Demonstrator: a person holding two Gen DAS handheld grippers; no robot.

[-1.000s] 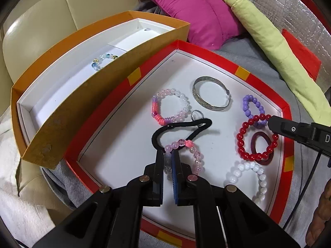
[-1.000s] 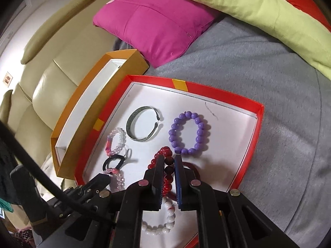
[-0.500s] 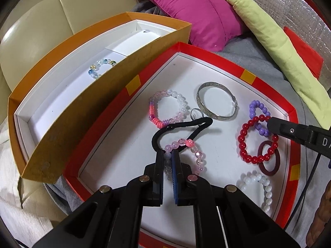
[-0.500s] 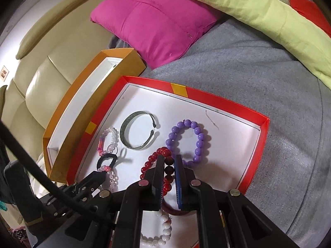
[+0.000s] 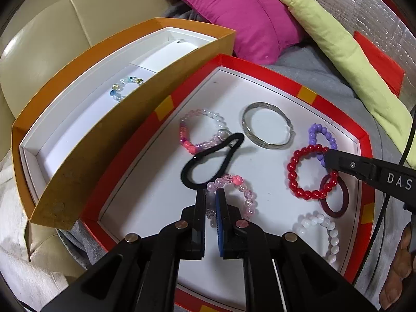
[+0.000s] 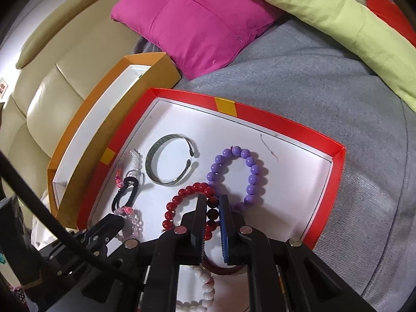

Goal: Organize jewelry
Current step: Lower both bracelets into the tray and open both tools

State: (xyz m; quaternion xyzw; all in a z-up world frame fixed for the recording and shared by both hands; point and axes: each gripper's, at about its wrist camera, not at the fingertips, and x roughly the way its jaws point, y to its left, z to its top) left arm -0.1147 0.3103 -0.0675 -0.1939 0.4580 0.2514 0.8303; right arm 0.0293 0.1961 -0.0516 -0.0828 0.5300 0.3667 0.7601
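Note:
A red-rimmed white tray (image 5: 335, 110) holds several bracelets. My left gripper (image 5: 210, 195) is shut on a pale pink bead bracelet (image 5: 241, 189), which lies beside a black hair tie (image 5: 208, 156). My right gripper (image 6: 212, 202) is shut on a red bead bracelet (image 6: 182, 197), also seen in the left wrist view (image 5: 296, 171). Nearby lie a purple bead bracelet (image 6: 249, 171), a silver bangle (image 6: 166, 161), a pink-white bracelet (image 5: 197, 132), a white bead bracelet (image 5: 322, 231) and a maroon ring (image 5: 338, 200). An orange box (image 5: 85, 140) holds a clear-blue bead bracelet (image 5: 124, 85).
The tray and box rest on grey cloth (image 6: 325, 83) over a cream sofa (image 6: 57, 59). A magenta cushion (image 6: 197, 23) and a yellow-green pillow (image 6: 325, 10) lie behind. A cable (image 5: 408, 140) hangs at the right.
Both grippers stay shut on their bracelets. The left view has shifted a little, and the right gripper with the red bracelet has drawn slightly nearer to the purple bracelet.

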